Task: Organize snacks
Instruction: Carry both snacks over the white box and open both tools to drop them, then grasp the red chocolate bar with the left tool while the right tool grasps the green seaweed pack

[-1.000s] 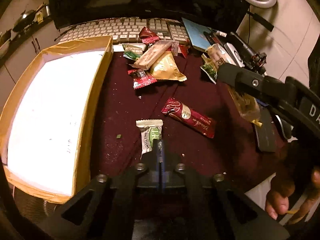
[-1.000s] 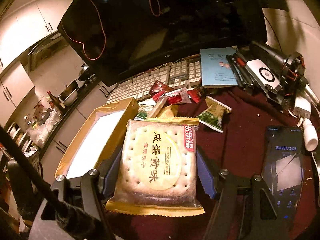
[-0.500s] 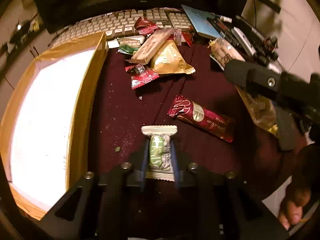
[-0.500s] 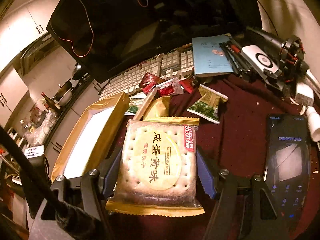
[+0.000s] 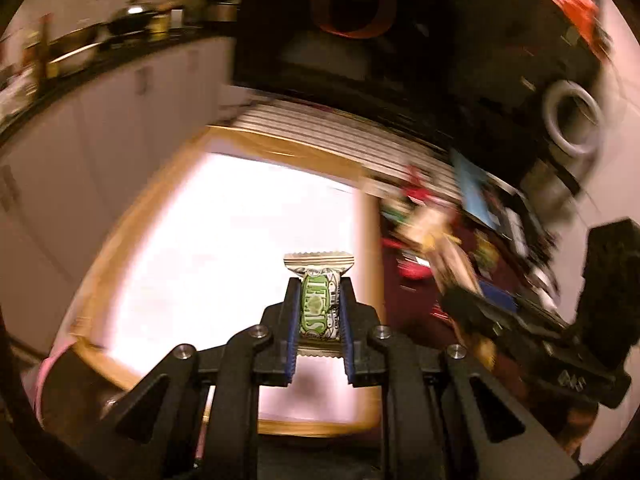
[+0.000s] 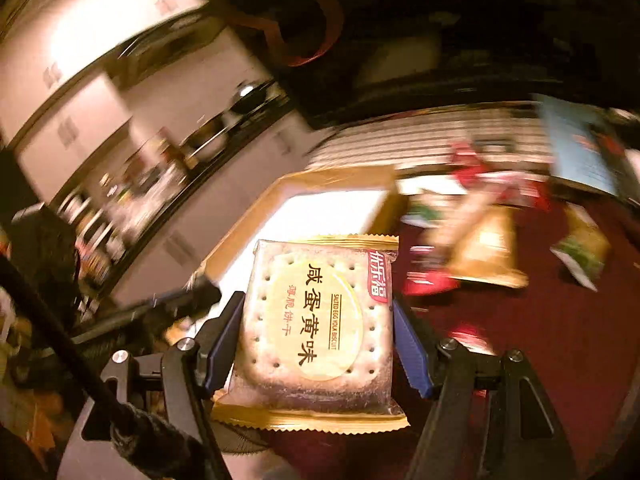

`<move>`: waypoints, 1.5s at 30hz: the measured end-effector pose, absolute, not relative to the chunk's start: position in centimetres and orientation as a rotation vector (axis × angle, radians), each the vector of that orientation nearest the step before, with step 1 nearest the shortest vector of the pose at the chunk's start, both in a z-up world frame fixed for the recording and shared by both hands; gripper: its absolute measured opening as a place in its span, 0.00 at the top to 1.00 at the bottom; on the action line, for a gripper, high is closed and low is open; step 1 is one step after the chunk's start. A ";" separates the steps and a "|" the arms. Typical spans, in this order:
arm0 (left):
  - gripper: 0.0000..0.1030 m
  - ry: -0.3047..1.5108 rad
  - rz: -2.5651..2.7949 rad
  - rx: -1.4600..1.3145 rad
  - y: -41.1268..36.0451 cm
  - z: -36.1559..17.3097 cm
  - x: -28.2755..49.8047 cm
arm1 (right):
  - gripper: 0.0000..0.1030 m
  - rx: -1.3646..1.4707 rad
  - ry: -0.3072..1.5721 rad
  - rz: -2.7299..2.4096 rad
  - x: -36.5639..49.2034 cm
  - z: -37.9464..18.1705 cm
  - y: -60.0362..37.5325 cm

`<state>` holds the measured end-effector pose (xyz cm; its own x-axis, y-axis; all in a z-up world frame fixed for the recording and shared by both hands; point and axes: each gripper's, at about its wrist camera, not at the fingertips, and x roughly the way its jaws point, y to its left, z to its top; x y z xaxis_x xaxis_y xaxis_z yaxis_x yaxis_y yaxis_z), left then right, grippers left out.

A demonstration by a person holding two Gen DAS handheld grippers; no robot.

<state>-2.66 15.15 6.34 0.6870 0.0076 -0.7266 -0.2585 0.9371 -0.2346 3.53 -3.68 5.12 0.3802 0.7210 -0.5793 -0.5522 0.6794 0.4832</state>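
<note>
Your left tongs (image 5: 319, 312) are clamped on a small green-and-white candy (image 5: 319, 308), gripped across its middle between the blue-lined fingers (image 5: 293, 316), its crimped top edge sticking up past the tips. In the left wrist view the candy sits at center frame, over the white floor of the gold-rimmed box (image 5: 152, 216) that fills the middle and left.

Your right tongs (image 6: 318, 320) grip a biscuit packet (image 6: 320, 328) by its two side edges; it lies flat at lower center of the right wrist view, printed face toward the camera. Behind it, at center, is the same box (image 6: 340, 178).

To the right of the box, loose snack packs (image 6: 484, 256) lie blurred on the dark red tabletop (image 6: 560, 340), with a keyboard (image 6: 432, 132) across the upper frame beyond them.
</note>
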 end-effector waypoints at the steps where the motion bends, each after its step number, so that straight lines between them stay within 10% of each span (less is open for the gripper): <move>1: 0.82 0.819 0.199 -0.335 16.6 5.8 -2.9 | 0.33 0.196 0.858 0.838 3.5 5.0 -2.3; 18: 0.79 1.006 0.306 -0.342 22.1 -0.5 -2.6 | 0.32 -0.290 0.929 0.857 0.7 0.4 11.3; 28: 0.34 0.768 0.297 -0.387 19.7 4.6 -5.1 | 0.23 0.072 0.835 0.920 1.8 4.3 2.6; 45: 0.32 1.030 -0.123 -0.322 -1.0 1.9 4.9 | 0.27 0.499 0.835 0.488 7.1 4.1 -18.5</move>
<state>4.94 -0.95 1.92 0.5127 -0.2502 -0.8213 -0.0504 0.9462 -0.3197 7.11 -18.51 4.06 0.5771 0.5856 -0.5692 -0.2084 0.7795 0.5907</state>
